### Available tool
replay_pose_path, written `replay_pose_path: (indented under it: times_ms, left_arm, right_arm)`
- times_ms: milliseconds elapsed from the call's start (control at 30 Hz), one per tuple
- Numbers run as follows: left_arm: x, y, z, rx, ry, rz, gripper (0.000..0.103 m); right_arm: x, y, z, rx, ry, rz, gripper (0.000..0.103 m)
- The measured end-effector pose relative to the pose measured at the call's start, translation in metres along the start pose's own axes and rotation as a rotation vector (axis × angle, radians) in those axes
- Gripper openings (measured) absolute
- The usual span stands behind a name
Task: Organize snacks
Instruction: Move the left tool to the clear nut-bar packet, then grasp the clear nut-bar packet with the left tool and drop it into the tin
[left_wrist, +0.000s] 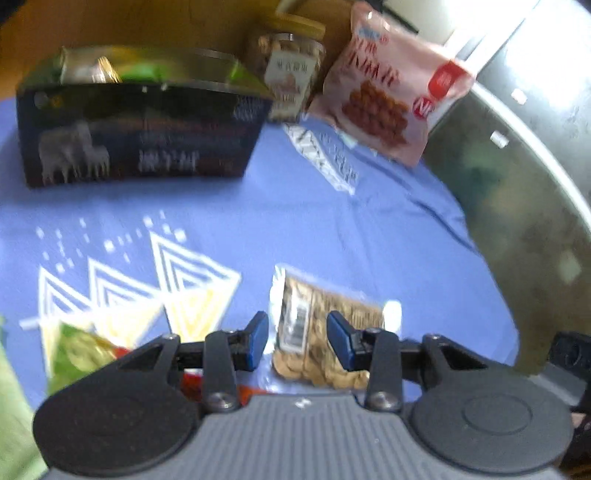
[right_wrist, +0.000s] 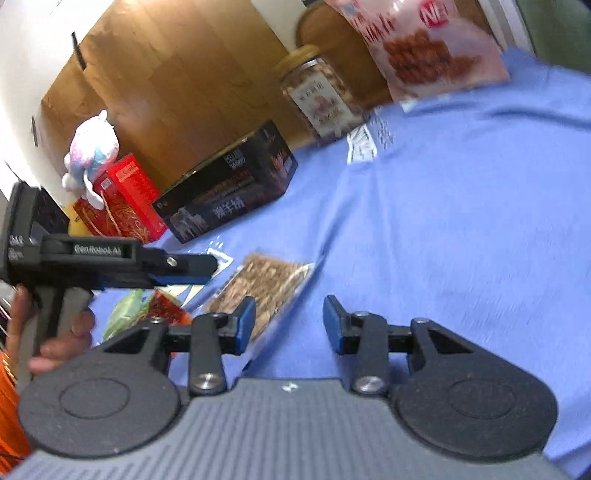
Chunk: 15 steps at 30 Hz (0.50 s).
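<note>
The left tool (left_wrist: 297, 338) hung low over a clear packet of nuts (left_wrist: 325, 332) in the lower middle of its frame. Its two blue fingers (left_wrist: 258, 339) stood apart, one on each side of the packet, and did not seem to pinch it. That looked like the start of a pick-up, since the packet lay flat and alone on the blue cloth (left_wrist: 332, 221) that covered the desk.

The right tool (right_wrist: 288, 321) was also spread wide and held nothing. It waited over bare cloth, just right of the same packet of nuts (right_wrist: 258, 288), most likely to keep out of the way.

Along the top of the left view the tidy snacks were lined up. A dark box (left_wrist: 136, 133) with an animal picture sat at the upper left, with a green bag (left_wrist: 147, 66) behind it. A glass jar (left_wrist: 288, 74) with a yellow lid stood in the upper middle. A pink snack bag (left_wrist: 391, 88) leaned upright at the upper right. They were probably put close together at the back to make a neat row.

A green and red bag (left_wrist: 81, 350) lay at the lower left, not yet put away.
</note>
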<state>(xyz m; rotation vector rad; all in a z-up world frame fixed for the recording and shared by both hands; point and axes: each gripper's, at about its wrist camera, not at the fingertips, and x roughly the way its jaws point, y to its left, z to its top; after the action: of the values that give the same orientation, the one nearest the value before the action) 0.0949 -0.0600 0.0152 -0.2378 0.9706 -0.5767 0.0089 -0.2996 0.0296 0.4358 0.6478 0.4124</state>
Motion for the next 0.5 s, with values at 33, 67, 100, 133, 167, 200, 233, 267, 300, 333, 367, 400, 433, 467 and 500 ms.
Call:
replay_pose_path:
  times_ms: [33,67,100,133,167,200,233,267,300,333,367,400,433,467,500]
  left_arm:
    - [0.0,-0.003,-0.005,0.015,-0.022,0.014,0.034]
    - [0.0,-0.006,-0.007,0.025,-0.031,0.025,0.034]
    - [0.0,-0.007,-0.008,0.023,-0.034,0.032,0.034]
    - [0.001,-0.008,-0.009,0.02,-0.035,0.035,0.034]
    - [0.0,-0.008,-0.008,0.019,-0.033,0.035,0.034]
    - [0.001,-0.007,-0.007,0.015,-0.03,0.033,0.034]
    - [0.001,-0.006,-0.005,0.009,-0.027,0.029,0.035]
    - [0.001,-0.005,-0.004,0.002,-0.022,0.025,0.036]
    - [0.0,-0.004,-0.003,-0.008,-0.017,0.016,0.038]
    - [-0.002,-0.002,-0.001,-0.022,-0.013,-0.001,0.04]
    - [-0.006,0.002,0.0,-0.036,-0.018,-0.018,0.045]
    - [-0.011,0.005,0.001,-0.052,-0.033,-0.032,0.053]
    - [-0.017,0.009,0.002,-0.065,-0.054,-0.04,0.057]
    - [-0.021,0.012,0.004,-0.079,-0.073,-0.049,0.063]
    - [-0.025,0.015,0.005,-0.091,-0.084,-0.062,0.067]
  right_arm:
    - [0.002,-0.001,0.0,0.017,0.002,0.015,0.039]
    - [0.004,-0.002,-0.001,0.04,0.004,0.032,0.036]
    - [0.007,-0.001,-0.002,0.059,0.011,0.053,0.033]
    - [0.013,0.0,-0.003,0.07,0.021,0.074,0.033]
    - [0.017,0.002,-0.004,0.068,0.027,0.083,0.033]
    - [0.02,0.004,-0.004,0.062,0.025,0.085,0.031]
    - [0.023,0.006,-0.004,0.065,0.023,0.088,0.025]
    - [0.024,0.004,-0.002,0.083,0.025,0.103,0.021]
    - [0.024,0.0,-0.001,0.121,0.022,0.125,0.017]
    - [0.024,-0.006,0.0,0.173,0.019,0.15,0.014]
    - [0.022,-0.012,0.001,0.224,0.015,0.176,0.013]
    - [0.021,-0.017,0.002,0.268,0.009,0.201,0.011]
    - [0.019,-0.023,0.002,0.315,0.007,0.231,0.01]
    - [0.018,-0.028,0.003,0.36,0.008,0.261,0.01]
    - [0.017,-0.031,0.004,0.398,0.007,0.289,0.01]
